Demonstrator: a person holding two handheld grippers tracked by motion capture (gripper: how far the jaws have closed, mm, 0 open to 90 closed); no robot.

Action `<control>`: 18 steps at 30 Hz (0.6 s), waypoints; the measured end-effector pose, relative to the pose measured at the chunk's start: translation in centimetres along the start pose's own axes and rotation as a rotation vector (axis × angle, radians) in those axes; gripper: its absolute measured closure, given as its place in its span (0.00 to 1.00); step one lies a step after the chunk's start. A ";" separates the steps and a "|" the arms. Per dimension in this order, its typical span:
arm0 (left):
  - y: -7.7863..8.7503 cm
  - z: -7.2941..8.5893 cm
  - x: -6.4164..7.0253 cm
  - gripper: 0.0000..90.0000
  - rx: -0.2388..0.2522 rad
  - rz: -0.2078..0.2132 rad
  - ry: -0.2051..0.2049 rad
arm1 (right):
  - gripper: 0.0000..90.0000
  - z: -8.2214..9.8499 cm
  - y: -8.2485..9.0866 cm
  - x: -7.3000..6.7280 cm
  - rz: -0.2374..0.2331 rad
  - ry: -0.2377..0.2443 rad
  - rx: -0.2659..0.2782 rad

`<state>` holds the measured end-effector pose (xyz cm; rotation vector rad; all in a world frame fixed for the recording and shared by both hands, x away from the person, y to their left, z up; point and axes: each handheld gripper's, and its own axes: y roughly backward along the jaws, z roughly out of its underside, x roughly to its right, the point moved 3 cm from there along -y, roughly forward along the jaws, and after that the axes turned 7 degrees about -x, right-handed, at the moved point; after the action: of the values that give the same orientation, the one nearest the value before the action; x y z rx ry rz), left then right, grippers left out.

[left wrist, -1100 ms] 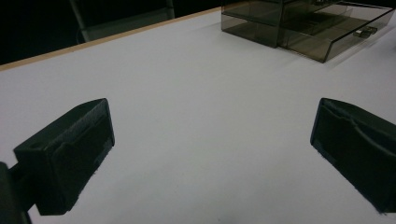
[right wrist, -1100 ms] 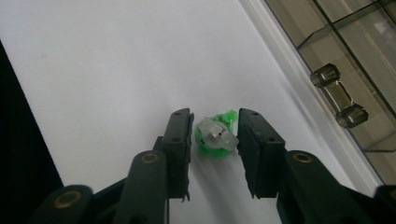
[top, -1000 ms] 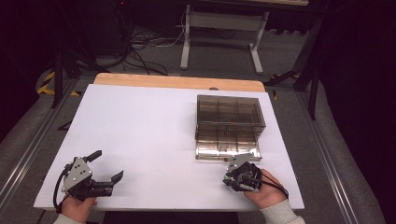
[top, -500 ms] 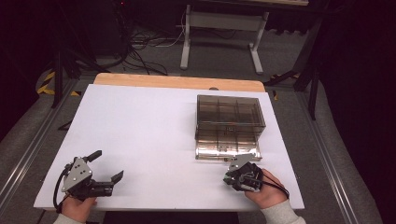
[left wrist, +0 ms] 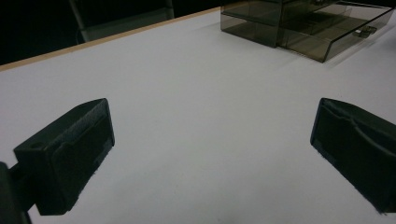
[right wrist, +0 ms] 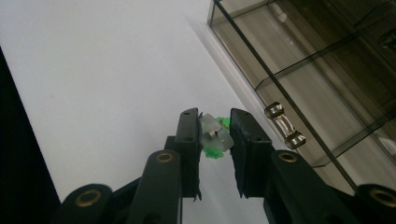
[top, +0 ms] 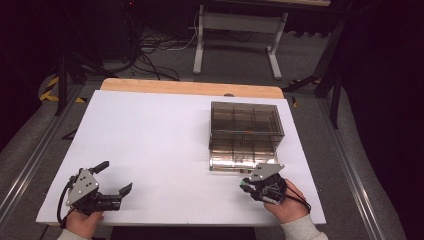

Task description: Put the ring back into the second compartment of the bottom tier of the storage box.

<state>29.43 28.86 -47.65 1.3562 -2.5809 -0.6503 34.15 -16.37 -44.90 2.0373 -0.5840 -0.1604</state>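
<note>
A smoky clear drawer box (top: 246,124) stands on the white table (top: 160,135) at the right, its bottom drawer (top: 242,156) pulled out toward me. My right gripper (top: 246,185) sits just in front of that drawer, shut on a small clear and green piece (right wrist: 214,135). The drawer's metal handle (right wrist: 283,125) lies close to the right of its jaws, and the divided drawer compartments (right wrist: 299,79) show beyond. My left gripper (top: 114,177) rests at the table's near left, jaws wide open with nothing between them. The drawer box (left wrist: 303,21) appears far off in the left gripper view.
A wooden strip (top: 190,88) edges the table's far side. Behind it stand a white metal frame (top: 235,30) and cables on the floor. Rails run along the table's left side (top: 30,165) and right side.
</note>
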 end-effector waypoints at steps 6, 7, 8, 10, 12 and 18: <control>0.0 0.0 0.0 0.01 0.000 0.000 0.000 | 0.82 0.0 0.3 0.2 0.015 -0.005 0.028; 0.0 0.0 0.0 0.01 -0.002 0.000 -0.001 | 0.82 0.0 0.3 0.2 0.015 -0.007 0.032; 0.0 0.0 0.0 0.01 0.000 0.000 -0.001 | 0.82 0.0 0.4 0.2 0.016 -0.008 0.034; 0.0 0.0 0.0 0.01 -0.001 0.000 0.000 | 0.82 0.0 0.4 0.3 0.022 -0.006 0.037; 0.0 0.0 0.0 0.01 -0.001 -0.002 -0.002 | 0.82 0.0 0.4 0.3 0.021 -0.013 0.042; 0.0 0.0 0.0 0.01 -0.002 -0.004 -0.002 | 0.82 -0.5 0.7 0.5 0.037 -0.040 0.065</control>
<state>29.47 28.87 -47.65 1.3612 -2.5786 -0.6549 34.51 -16.55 -43.98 2.0891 -0.6588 -0.1626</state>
